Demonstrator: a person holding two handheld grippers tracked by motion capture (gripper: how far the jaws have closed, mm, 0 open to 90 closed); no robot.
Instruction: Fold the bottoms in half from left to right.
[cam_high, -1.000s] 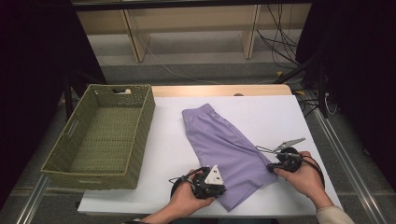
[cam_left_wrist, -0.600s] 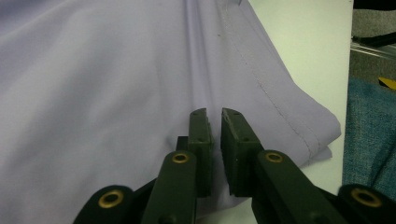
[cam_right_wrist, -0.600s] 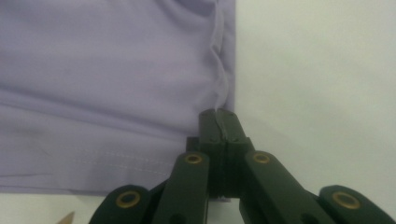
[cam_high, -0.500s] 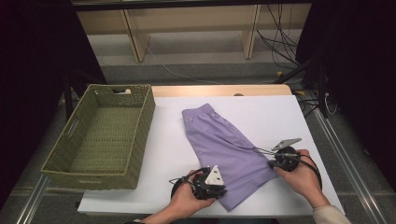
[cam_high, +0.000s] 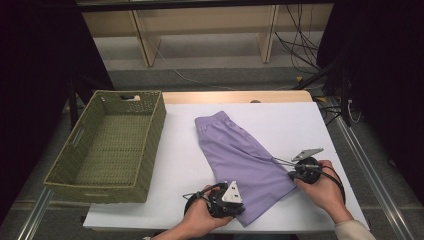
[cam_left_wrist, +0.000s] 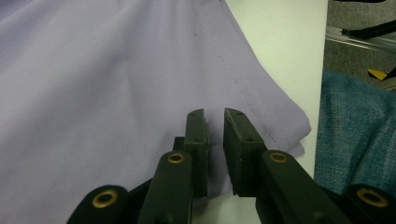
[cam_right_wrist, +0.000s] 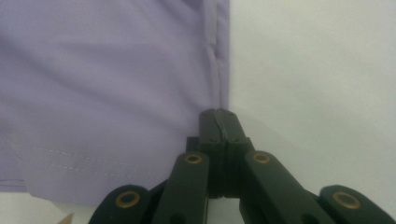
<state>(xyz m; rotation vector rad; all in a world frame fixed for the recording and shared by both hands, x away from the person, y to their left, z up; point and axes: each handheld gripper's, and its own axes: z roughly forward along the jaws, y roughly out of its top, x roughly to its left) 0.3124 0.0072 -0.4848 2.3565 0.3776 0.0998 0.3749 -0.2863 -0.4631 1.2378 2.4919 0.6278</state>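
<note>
A pair of purple shorts (cam_high: 240, 155) lies flat on the white table (cam_high: 180, 165), waistband toward the far side. My left gripper (cam_high: 243, 209) is at the near hem corner. In the left gripper view its jaws (cam_left_wrist: 215, 114) have just been opening and stand a narrow gap apart over the shorts' hem (cam_left_wrist: 116, 70), not pressing on it. My right gripper (cam_high: 291, 175) is at the right-hand hem corner. In the right gripper view its jaws (cam_right_wrist: 218, 112) are together, with the seamed edge of the shorts (cam_right_wrist: 93, 70) running into the tips.
A green woven basket (cam_high: 155, 130) stands on the left part of the table. Bare white tabletop lies right of the shorts. Beyond the far edge are wooden shelf legs and cables on the floor. A teal garment (cam_left_wrist: 355, 130) hangs just off the table's near edge.
</note>
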